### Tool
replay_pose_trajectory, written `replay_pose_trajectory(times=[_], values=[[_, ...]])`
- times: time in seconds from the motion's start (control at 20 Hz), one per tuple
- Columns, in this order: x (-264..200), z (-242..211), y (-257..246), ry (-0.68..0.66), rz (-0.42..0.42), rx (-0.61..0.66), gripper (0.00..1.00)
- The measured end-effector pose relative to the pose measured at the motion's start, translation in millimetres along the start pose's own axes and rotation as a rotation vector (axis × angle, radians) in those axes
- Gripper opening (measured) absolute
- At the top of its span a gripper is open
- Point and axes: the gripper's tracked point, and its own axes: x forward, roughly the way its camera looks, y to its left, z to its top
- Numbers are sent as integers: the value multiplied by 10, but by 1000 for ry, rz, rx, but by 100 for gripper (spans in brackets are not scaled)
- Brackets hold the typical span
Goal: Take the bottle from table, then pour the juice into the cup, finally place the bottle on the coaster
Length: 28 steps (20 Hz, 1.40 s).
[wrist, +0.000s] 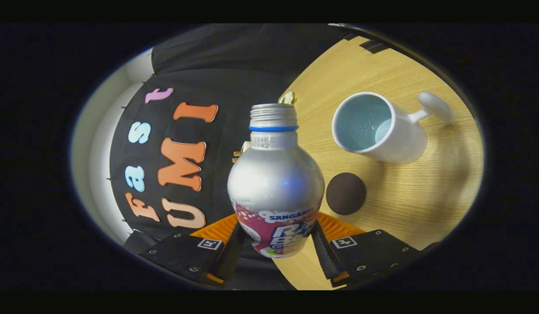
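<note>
Lighting is even and moderately bright, with a soft highlight on the bottle (276, 174) shoulder and a diffuse shadow spreading from the cup (376, 128) across the table (426, 196). Focus is sharp centrally; fisheye bending and dimming increase toward the margins.

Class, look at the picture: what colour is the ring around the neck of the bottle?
Blue. The ring sits just below the threads of the silver bottle, seen in the gripper view.

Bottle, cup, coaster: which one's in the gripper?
The silver bottle: both fingers press its lower body. The white cup and dark round coaster sit beyond on the table.
</note>
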Motion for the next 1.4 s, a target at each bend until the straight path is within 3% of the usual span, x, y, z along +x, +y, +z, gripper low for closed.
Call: replay_pose_trajectory(times=[1.4], values=[[-44,27,250,57,-36,347,76]])
